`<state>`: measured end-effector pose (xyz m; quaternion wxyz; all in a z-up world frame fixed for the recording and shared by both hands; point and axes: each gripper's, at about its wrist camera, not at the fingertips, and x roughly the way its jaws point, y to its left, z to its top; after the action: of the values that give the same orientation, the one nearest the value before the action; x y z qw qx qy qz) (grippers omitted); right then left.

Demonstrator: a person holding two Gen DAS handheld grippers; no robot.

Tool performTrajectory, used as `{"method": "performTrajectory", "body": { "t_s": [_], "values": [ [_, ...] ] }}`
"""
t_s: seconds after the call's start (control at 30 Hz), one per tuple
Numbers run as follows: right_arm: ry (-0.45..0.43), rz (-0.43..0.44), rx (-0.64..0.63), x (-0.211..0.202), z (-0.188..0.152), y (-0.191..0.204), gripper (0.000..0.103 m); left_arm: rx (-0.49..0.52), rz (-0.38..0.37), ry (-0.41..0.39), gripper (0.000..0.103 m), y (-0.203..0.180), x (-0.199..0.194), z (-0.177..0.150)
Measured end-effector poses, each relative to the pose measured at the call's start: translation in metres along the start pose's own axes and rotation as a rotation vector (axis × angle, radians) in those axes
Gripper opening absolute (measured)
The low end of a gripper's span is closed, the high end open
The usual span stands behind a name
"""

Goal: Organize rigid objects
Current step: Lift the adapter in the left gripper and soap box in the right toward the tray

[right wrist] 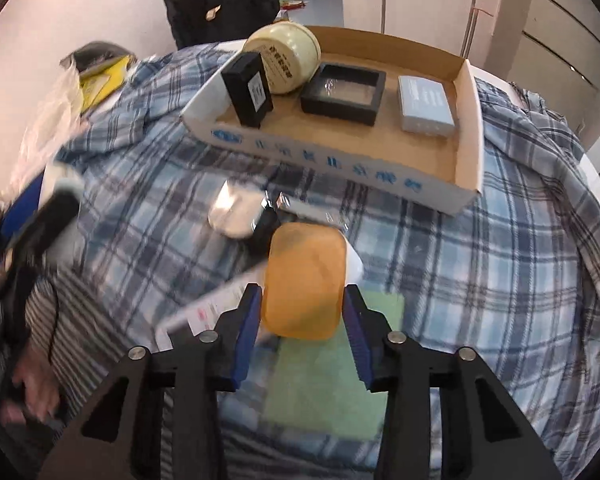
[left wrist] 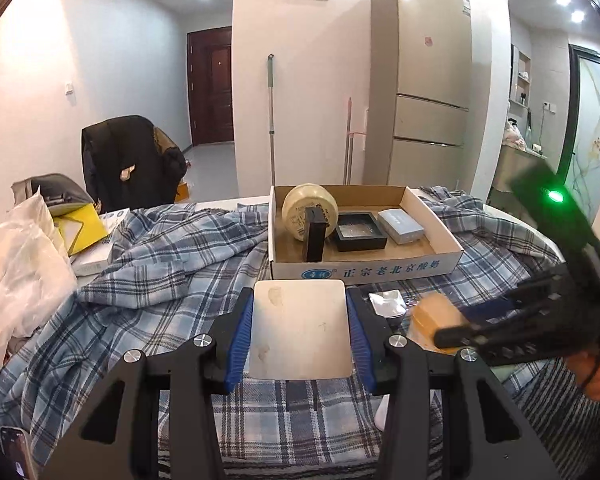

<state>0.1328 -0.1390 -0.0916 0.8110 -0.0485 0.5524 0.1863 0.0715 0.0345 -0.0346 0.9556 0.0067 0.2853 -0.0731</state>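
Gripping a silver plate between its blue pads, the left gripper holds it above the plaid cloth, near the box. To the right, the right gripper clasps an orange block. The box, farther off, holds a jar, black case, frame and grey pack.

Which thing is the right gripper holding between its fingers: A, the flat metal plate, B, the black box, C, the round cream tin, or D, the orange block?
D: in the right wrist view the right gripper has its blue fingers pressed on both sides of the orange block, while the metal plate sits in the left gripper and the tin and black box are in the cardboard tray.
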Motion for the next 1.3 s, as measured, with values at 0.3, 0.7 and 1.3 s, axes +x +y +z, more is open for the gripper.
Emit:
{"method": "performTrajectory", "body": {
  "t_s": [0.3,0.7,1.3],
  "values": [
    [-0.074,-0.008,0.038,-0.005,0.003,-0.002,0.051,-0.012,0.004,0.009,0.047,0.002,0.002,-0.001],
    [-0.025,-0.004,0.073,-0.007,-0.008,-0.012,0.043,-0.036,0.002,0.011,0.047,0.007,0.002,0.000],
    [-0.420,-0.066,0.195,-0.130,0.075,-0.049,0.043,-0.065,-0.009,-0.086,0.046,-0.012,-0.035,0.099]
  ]
}}
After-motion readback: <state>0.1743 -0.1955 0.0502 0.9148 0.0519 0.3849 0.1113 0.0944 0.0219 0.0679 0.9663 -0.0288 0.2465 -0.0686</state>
